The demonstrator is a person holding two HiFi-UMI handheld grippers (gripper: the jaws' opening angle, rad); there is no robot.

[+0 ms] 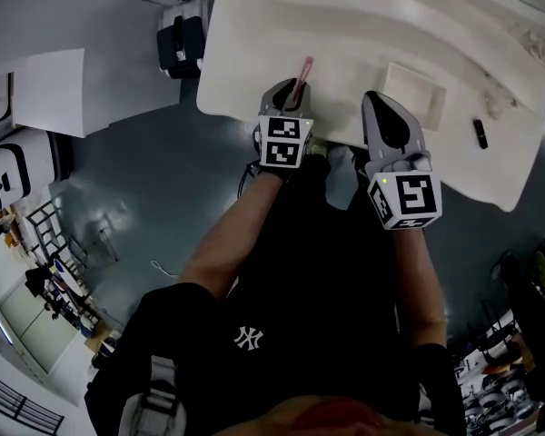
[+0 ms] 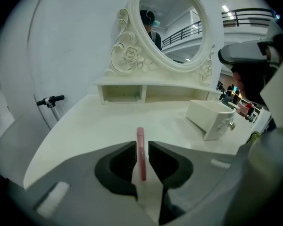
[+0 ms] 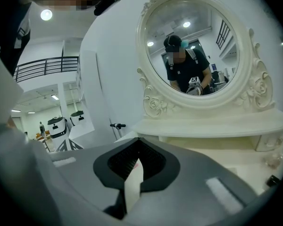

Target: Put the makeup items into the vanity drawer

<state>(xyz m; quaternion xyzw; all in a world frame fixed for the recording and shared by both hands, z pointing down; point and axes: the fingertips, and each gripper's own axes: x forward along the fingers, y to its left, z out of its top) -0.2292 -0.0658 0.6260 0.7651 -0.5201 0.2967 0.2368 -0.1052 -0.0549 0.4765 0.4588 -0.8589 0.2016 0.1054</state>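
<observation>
Head view looks down on a white table [image 1: 245, 44], but the far side of the table is cut off at the top edge. The person's body and arms [image 1: 318, 271] hide the floor near them. A small black thing [image 1: 480, 133] lies on the right part of the table, too small to tell what it is. Some pale lumps [image 1: 504, 104] lie just beyond it, and they are hard to make out too.

The left gripper [image 1: 293, 87] is over the near edge of the table. Its jaws are nearly together, with a thin pink stick [image 1: 303, 73] pinched between them. In the left gripper view the pink stick [image 2: 140, 149] stands straight up between the two dark pads, and its tip pokes out past them. I cannot tell what kind of makeup it is.

The right gripper [image 1: 374, 100] is just to the right, also at the near edge. In the right gripper view its jaws [image 3: 139, 141] are closed tight with nothing held. A tiny pink speck shows low in the gap, too small to name.

The white drawer [image 2: 210, 119] sits out on top of the table, open side up, to the right of the pink stick and farther away. A round mirror [image 2: 172, 25] stands at the far side of the table.
</observation>
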